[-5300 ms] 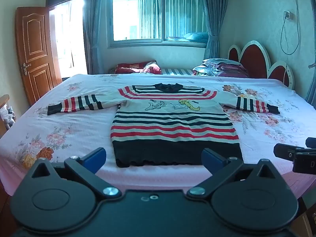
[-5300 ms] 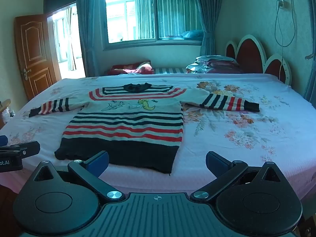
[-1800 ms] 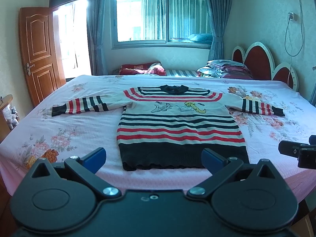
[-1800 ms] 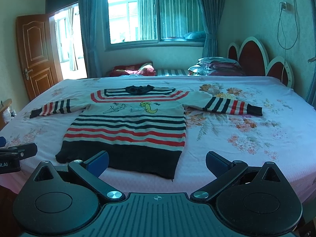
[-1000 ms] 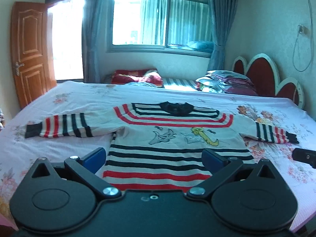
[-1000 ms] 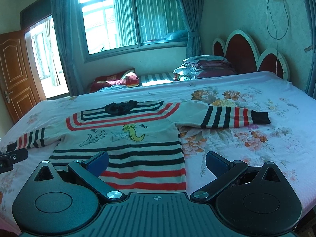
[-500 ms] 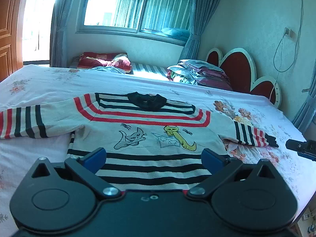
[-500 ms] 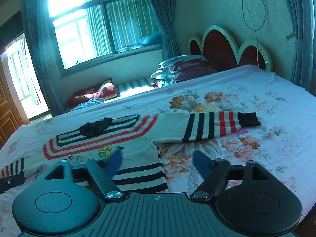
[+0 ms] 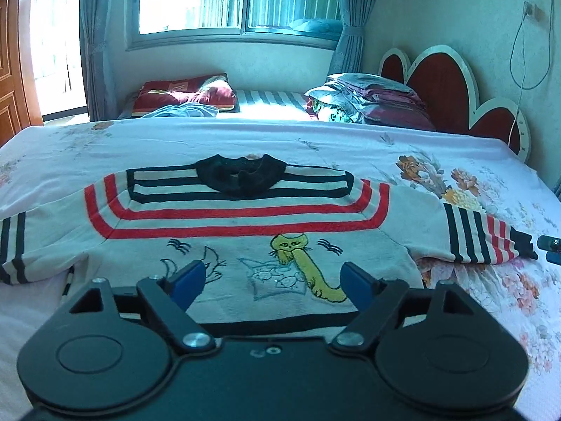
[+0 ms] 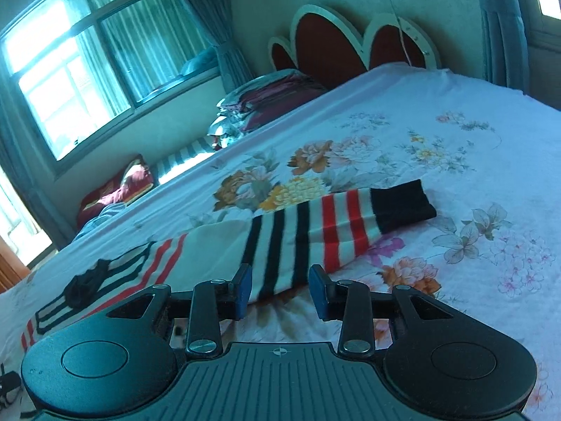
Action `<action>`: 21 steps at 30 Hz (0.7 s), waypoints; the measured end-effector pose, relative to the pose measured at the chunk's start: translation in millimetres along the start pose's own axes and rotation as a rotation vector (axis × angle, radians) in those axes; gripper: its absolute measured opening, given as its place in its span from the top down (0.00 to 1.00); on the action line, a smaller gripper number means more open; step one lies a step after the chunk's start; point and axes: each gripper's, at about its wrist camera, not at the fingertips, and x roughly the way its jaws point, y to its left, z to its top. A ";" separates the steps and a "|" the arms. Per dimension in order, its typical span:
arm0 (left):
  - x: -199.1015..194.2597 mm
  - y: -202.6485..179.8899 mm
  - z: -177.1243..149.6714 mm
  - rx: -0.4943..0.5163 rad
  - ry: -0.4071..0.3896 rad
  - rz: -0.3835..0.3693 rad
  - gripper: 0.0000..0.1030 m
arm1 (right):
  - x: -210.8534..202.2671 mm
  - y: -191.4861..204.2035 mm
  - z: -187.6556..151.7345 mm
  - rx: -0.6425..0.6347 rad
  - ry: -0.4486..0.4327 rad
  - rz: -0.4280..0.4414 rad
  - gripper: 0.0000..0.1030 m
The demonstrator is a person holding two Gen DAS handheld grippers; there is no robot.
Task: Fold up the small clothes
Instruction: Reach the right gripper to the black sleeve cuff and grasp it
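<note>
A small striped sweater (image 9: pixel 238 231) with a black collar and cartoon cat figures lies flat, face up, on the bed, sleeves spread. My left gripper (image 9: pixel 271 280) is open and empty, hovering over the sweater's chest. Its right sleeve (image 10: pixel 315 228), with black and red stripes and a black cuff, shows in the right wrist view. My right gripper (image 10: pixel 279 291) is open, jaws partly narrowed, just in front of that sleeve's striped part, not holding it. The right gripper's tip also shows in the left wrist view (image 9: pixel 550 245) beside the cuff.
The bed has a pink floral sheet (image 10: pixel 455 161). A stack of folded bedding (image 9: pixel 368 100) and a red pillow (image 9: pixel 186 94) lie at the far side. A red and white headboard (image 9: pixel 445 84) stands at the right, a window behind.
Both grippers have moved forward over the bed. The left now hovers over the chest. The right has swung toward the right sleeve and its jaws have narrowed.
</note>
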 end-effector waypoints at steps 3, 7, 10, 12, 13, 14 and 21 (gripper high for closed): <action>25.1 -29.3 6.5 0.030 0.034 0.006 0.16 | 34.5 -41.3 16.8 0.077 0.023 -0.035 0.64; 52.8 -61.5 9.8 0.069 0.087 0.014 0.16 | 79.7 -82.9 28.6 0.158 0.067 -0.053 0.64; 65.4 -75.3 12.6 0.078 0.105 0.020 0.16 | 104.8 -105.1 30.0 0.210 0.105 -0.061 0.64; 74.2 -82.0 16.6 0.078 0.115 0.028 0.16 | 117.4 -115.1 29.2 0.233 0.130 -0.062 0.64; 77.8 -83.9 18.7 0.074 0.117 0.031 0.16 | 120.5 -118.0 28.5 0.238 0.135 -0.059 0.64; 80.3 -85.0 20.4 0.068 0.119 0.036 0.16 | 121.5 -118.9 27.6 0.234 0.128 -0.051 0.64; 82.8 -73.1 27.5 0.048 0.131 0.071 0.16 | 121.2 -117.6 32.6 0.189 0.080 -0.022 0.95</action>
